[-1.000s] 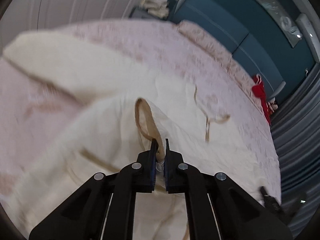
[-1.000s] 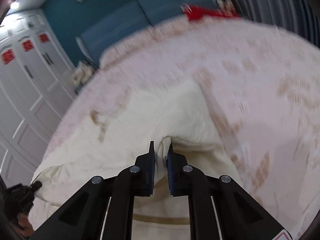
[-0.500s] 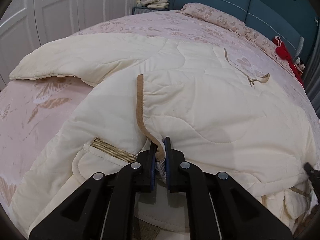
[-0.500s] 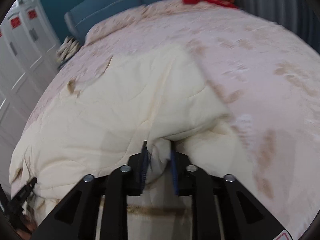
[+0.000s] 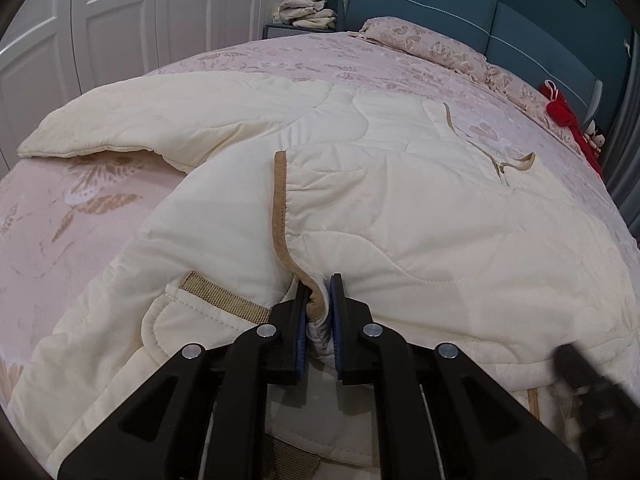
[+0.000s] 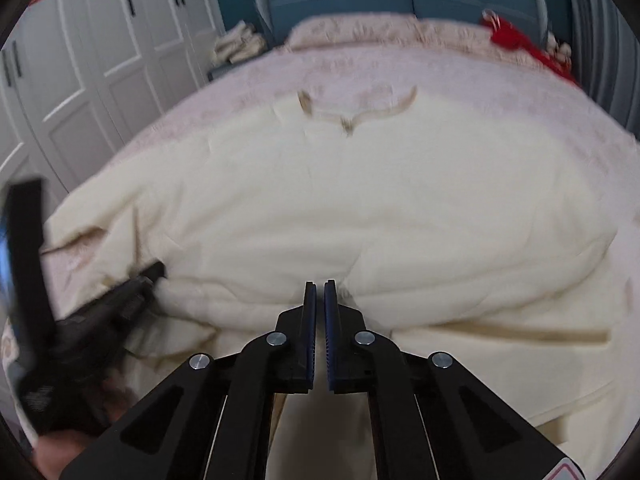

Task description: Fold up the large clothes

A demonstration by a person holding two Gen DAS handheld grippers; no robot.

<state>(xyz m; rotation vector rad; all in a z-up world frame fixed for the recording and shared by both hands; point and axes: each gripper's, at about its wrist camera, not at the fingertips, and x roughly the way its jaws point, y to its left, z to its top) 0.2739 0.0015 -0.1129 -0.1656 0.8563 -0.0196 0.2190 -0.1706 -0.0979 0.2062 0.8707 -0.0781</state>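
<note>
A large cream quilted coat (image 5: 400, 208) with tan trim lies spread on a pink patterned bed (image 5: 80, 216). One sleeve (image 5: 160, 124) stretches to the far left. My left gripper (image 5: 319, 288) is shut on the coat's tan-trimmed edge, folded over the body. In the right wrist view the coat (image 6: 360, 200) fills the middle. My right gripper (image 6: 319, 288) is shut with nothing between its fingers, just above the coat's near fold. The left gripper also shows at the left of the right wrist view (image 6: 154, 270).
White wardrobe doors (image 5: 120, 20) stand at the left. A blue headboard (image 5: 480, 20) is at the far end, with pillows (image 5: 432, 44), a red item (image 5: 564, 112) at the right and folded cloths on a bedside table (image 5: 308, 12).
My right gripper has let go of the coat fold it held and closed empty, moving back. My left gripper has brought the trimmed edge down onto the coat.
</note>
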